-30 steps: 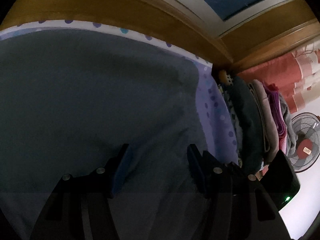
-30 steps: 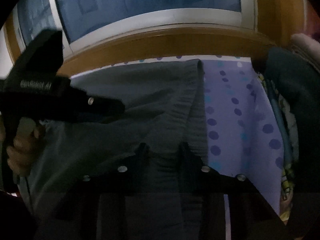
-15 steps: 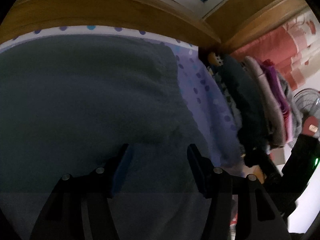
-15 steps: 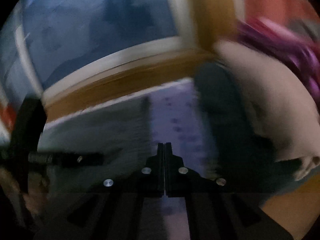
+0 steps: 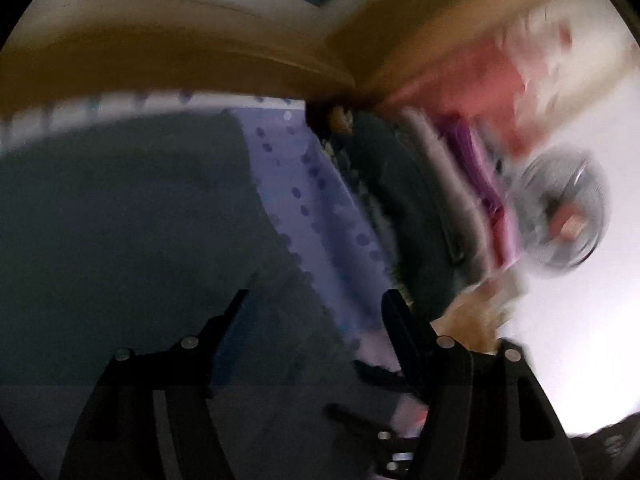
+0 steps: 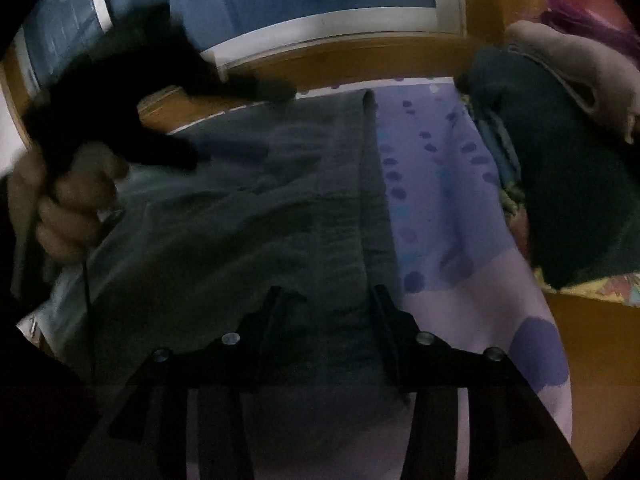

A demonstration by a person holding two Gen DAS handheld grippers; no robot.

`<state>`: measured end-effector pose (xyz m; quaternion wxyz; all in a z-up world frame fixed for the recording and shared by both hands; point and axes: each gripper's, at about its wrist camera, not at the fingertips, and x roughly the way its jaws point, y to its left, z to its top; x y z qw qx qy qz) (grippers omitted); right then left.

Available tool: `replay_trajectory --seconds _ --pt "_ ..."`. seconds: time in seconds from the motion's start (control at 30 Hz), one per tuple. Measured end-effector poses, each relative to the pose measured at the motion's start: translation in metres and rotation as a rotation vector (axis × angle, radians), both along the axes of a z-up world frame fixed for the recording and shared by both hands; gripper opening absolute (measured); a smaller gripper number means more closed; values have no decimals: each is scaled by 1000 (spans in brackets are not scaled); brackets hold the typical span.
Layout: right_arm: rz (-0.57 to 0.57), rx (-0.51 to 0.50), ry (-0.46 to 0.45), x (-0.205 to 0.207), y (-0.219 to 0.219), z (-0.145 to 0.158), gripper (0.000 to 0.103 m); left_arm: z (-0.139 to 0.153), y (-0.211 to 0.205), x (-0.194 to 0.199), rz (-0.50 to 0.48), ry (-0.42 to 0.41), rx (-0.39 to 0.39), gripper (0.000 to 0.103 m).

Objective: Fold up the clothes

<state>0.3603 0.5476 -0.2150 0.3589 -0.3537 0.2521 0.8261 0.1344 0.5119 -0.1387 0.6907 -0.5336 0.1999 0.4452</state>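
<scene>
We see our right gripper, clamped shut moments ago, now opening over the grey garment, nothing pinched, left gripper also widening, empty, garment below.

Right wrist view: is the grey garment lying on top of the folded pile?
No, the grey garment lies flat on the dotted sheet, beside the folded pile.

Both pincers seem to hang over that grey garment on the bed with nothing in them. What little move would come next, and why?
Probably lower the right gripper onto the ribbed edge of the grey garment and close. Its jaws are opening, empty, straddling that edge beside the dotted sheet; the left gripper is empty too.
</scene>
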Motion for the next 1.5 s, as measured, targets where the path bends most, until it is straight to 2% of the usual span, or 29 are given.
replay_trajectory --seconds 0.07,0.13,0.2,0.3,0.33,0.43,0.5,0.53,0.6,0.67,0.77,1.0,1.2,1.23,1.3,1.33,1.4,1.43,1.47,1.5 --pt "-21 15 -19 -3 -3 0 41 -8 21 13 29 77 -174 67" --pt "-20 54 -54 -6 -10 0 30 -20 36 24 39 128 -260 67" --pt "-16 96 -92 -9 -17 -1 29 -31 50 35 46 177 -336 67" --pt "-53 100 -64 -2 -22 0 28 -41 59 48 39 243 -387 67" --pt "-66 98 -51 1 -23 1 12 -42 61 50 45 258 -400 67" --pt "-96 85 -21 7 -25 4 11 -40 67 55 63 287 -436 65" --pt "-106 96 -12 10 -28 8 11 -39 71 60 54 313 -454 51" --pt "-112 100 -8 11 -29 10 11 -38 70 62 46 312 -458 43" --pt "-122 108 4 15 -31 16 10 -35 68 65 35 312 -462 38" --pt "-126 123 12 18 -35 22 10 -29 63 65 43 307 -456 26" --pt "-128 148 15 19 -40 30 10 -19 57 63 70 274 -418 19" --pt "-157 168 16 24 -45 37 9 0 59 70 77 230 -314 16" --pt "-187 126 6 31 -50 28 9 -18 69 81 74 236 -306 16" --pt "-191 112 5 31 -47 25 9 -22 71 83 74 240 -304 16" --pt "-188 80 5 32 -44 18 9 -26 71 86 76 235 -295 24" --pt "-180 55 3 33 -43 14 11 -27 71 86 80 222 -288 29" --pt "-176 23 28 37 -42 10 15 -28 68 83 97 168 -274 32" --pt "-174 5 62 42 -42 11 21 -28 66 80 108 135 -267 38" --pt "-171 -10 88 45 -43 11 25 -28 64 78 119 102 -260 51" --pt "-170 -19 105 48 -44 12 28 -28 62 77 125 64 -249 59"
